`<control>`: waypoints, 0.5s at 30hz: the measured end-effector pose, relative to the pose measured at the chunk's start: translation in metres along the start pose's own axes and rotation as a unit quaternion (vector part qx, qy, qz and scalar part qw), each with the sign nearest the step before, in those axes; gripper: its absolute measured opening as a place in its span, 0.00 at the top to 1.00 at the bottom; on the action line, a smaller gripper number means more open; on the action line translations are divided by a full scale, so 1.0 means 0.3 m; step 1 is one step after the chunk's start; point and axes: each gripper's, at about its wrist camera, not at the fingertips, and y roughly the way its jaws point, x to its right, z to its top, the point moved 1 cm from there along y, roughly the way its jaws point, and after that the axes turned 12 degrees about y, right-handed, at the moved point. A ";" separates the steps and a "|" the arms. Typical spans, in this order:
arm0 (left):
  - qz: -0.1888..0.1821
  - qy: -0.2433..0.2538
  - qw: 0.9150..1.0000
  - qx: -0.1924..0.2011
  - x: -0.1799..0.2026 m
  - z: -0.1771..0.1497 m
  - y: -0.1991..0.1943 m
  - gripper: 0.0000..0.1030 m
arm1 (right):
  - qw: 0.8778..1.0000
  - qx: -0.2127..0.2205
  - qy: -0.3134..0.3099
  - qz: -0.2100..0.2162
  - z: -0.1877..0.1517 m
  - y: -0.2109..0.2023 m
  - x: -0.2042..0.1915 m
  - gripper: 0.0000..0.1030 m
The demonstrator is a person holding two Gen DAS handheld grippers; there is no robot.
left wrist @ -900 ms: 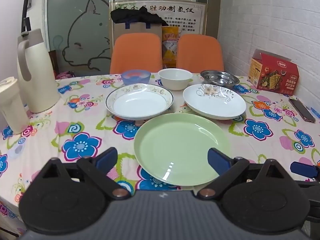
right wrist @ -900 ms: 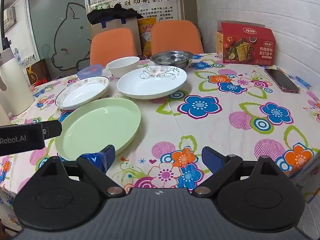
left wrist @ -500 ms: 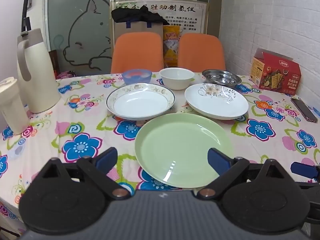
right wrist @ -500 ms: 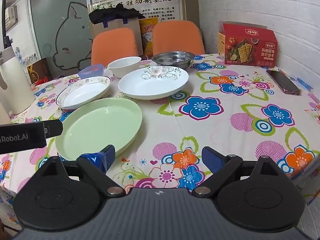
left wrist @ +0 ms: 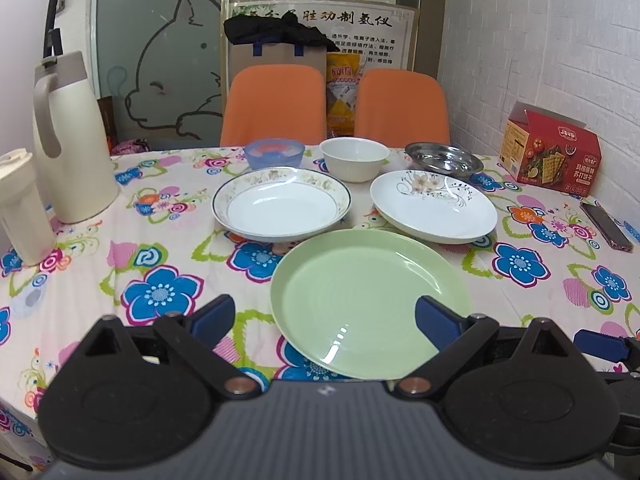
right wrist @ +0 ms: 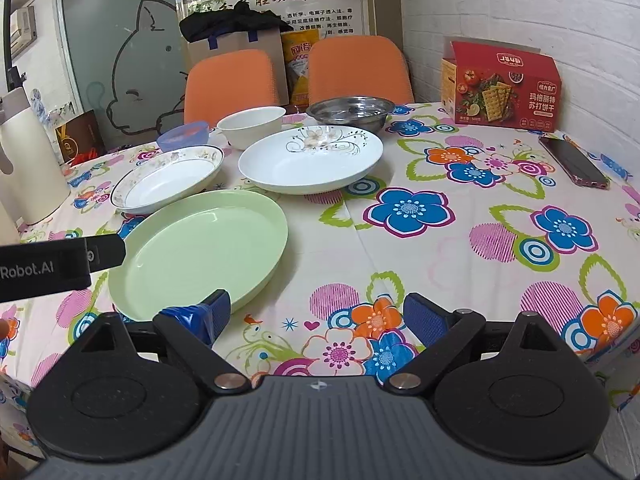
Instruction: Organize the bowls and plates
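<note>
A green plate (left wrist: 370,300) lies nearest me on the flowered table; it also shows in the right wrist view (right wrist: 200,252). Behind it sit a gold-rimmed white plate (left wrist: 282,202) and a white plate with a flower print (left wrist: 434,206). Further back stand a blue bowl (left wrist: 274,153), a white bowl (left wrist: 355,159) and a steel bowl (left wrist: 443,158). My left gripper (left wrist: 324,318) is open and empty, hovering over the green plate's near edge. My right gripper (right wrist: 318,314) is open and empty, to the right of the green plate.
A cream thermos jug (left wrist: 70,140) and a cream cup (left wrist: 20,208) stand at the left. A red cracker box (left wrist: 552,148) and a phone (left wrist: 606,226) lie at the right by the brick wall. Two orange chairs (left wrist: 276,106) stand behind the table.
Both grippers have drifted slightly; the view shifts a little. Nothing on the table has moved.
</note>
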 end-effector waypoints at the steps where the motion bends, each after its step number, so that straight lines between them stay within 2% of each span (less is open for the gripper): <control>1: 0.000 -0.001 1.000 0.001 -0.002 0.002 -0.001 0.06 | 1.000 0.000 -0.001 0.000 0.000 -0.002 -0.003 0.21; 15: 0.011 -0.001 1.000 0.001 -0.020 0.038 0.042 0.06 | 1.000 -0.011 0.002 0.006 0.019 0.043 -0.004 0.21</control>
